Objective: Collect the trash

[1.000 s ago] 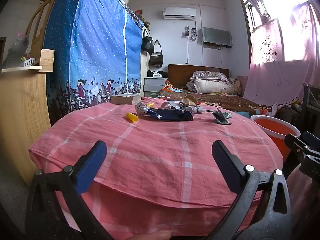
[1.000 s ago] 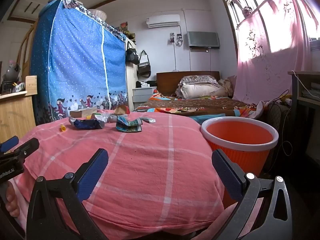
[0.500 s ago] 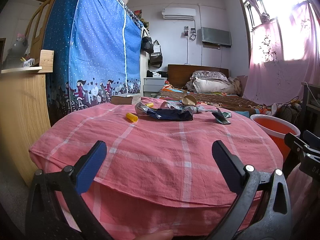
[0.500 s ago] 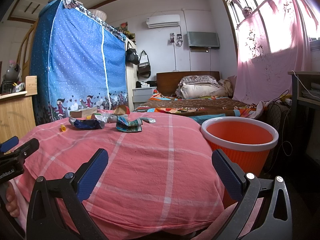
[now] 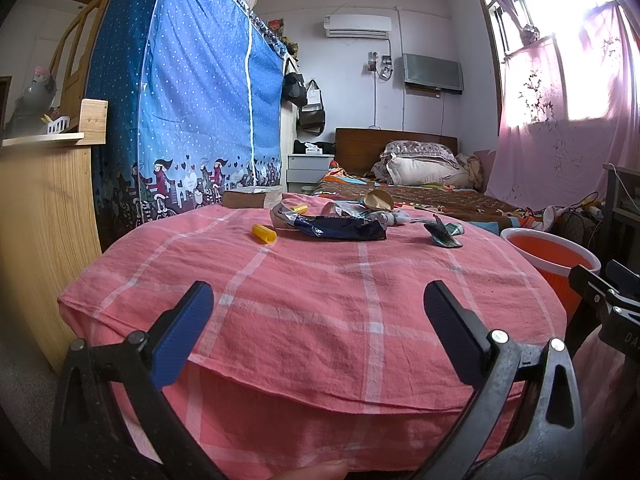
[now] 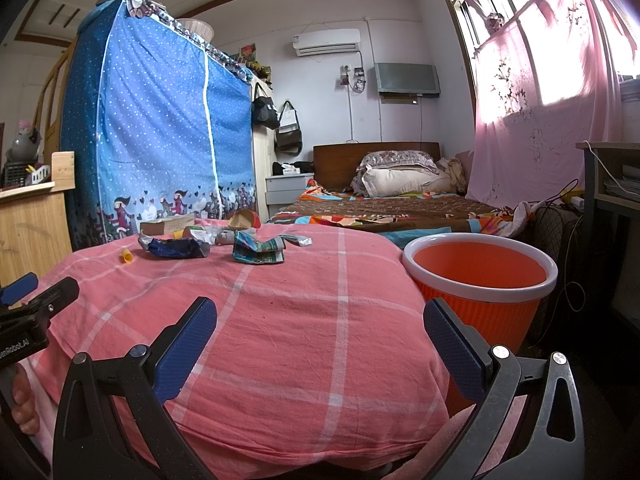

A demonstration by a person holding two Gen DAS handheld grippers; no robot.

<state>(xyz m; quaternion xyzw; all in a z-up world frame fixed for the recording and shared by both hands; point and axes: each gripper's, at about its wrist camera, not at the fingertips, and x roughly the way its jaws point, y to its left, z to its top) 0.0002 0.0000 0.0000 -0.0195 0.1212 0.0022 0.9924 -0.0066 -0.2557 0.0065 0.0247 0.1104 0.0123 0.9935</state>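
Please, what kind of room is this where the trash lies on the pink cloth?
Most likely a bedroom in a home. A bed with pillows stands at the far wall, a blue fabric wardrobe beside it, handbags hang nearby, and an air conditioner sits high up.

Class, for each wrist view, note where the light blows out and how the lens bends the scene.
Left wrist view: the sunlit window above the pink curtain blows out to white at top right; the pink checked cloth bulges like a dome. Right wrist view: glare on the same curtain is milder; the round orange plastic bin stays sharp, corners go dark.
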